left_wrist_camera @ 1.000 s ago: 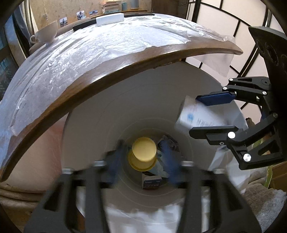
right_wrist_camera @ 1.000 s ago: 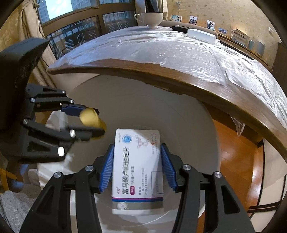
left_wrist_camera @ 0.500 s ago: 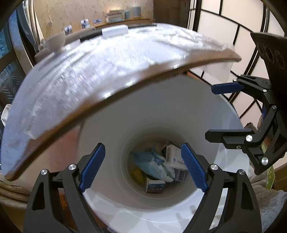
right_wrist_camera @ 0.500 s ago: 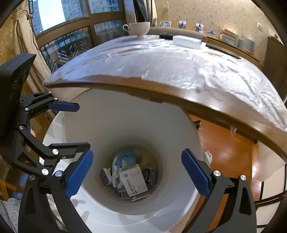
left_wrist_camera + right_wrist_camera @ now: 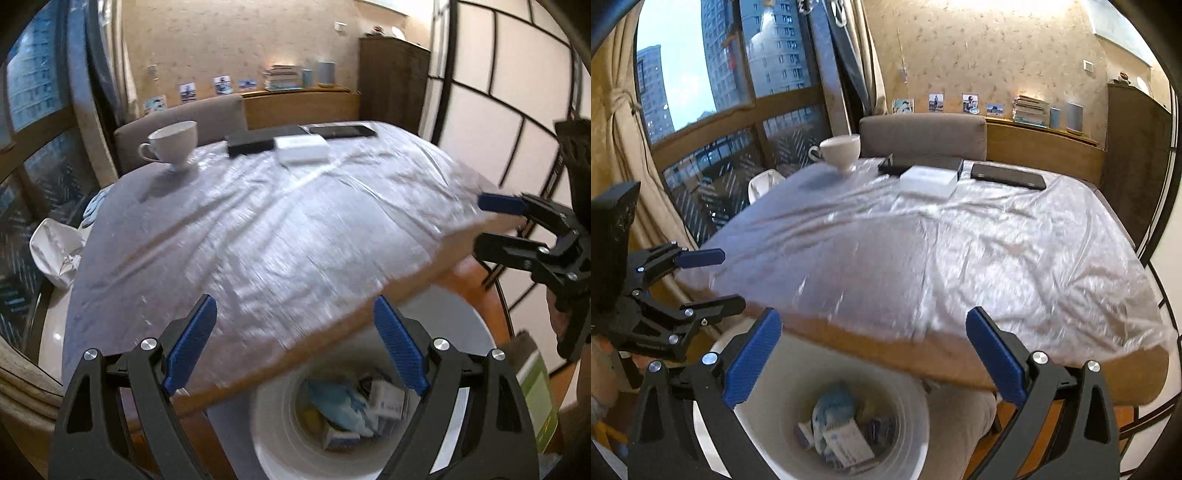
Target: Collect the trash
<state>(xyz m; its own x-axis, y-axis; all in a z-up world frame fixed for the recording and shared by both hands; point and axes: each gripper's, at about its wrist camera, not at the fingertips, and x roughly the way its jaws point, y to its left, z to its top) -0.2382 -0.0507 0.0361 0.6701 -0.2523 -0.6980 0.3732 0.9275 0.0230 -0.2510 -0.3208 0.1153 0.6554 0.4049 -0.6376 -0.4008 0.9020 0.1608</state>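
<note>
A white bin (image 5: 280, 443) stands below the table's near edge, with small boxes (image 5: 388, 400), blue crumpled material (image 5: 340, 406) and a yellow item (image 5: 310, 413) inside. It also shows in the right wrist view (image 5: 916, 424), with a medicine box (image 5: 849, 445) on top. My left gripper (image 5: 295, 350) is open and empty above the bin's rim. My right gripper (image 5: 875, 354) is open and empty beside it. Each gripper shows in the other's view: the right one (image 5: 495, 225), the left one (image 5: 709, 280).
A wooden table under clear plastic sheet (image 5: 258, 229) carries a white cup (image 5: 173, 142), a white box (image 5: 301, 149) and dark flat devices (image 5: 340, 130). A grey chair (image 5: 923, 134) stands behind. White fabric (image 5: 55, 251) lies at left, a green-white pack (image 5: 535, 391) at right.
Both grippers let go, dropping the yellow cup and the medicine box into the bin. Both have since tilted up from the bin toward the tabletop.
</note>
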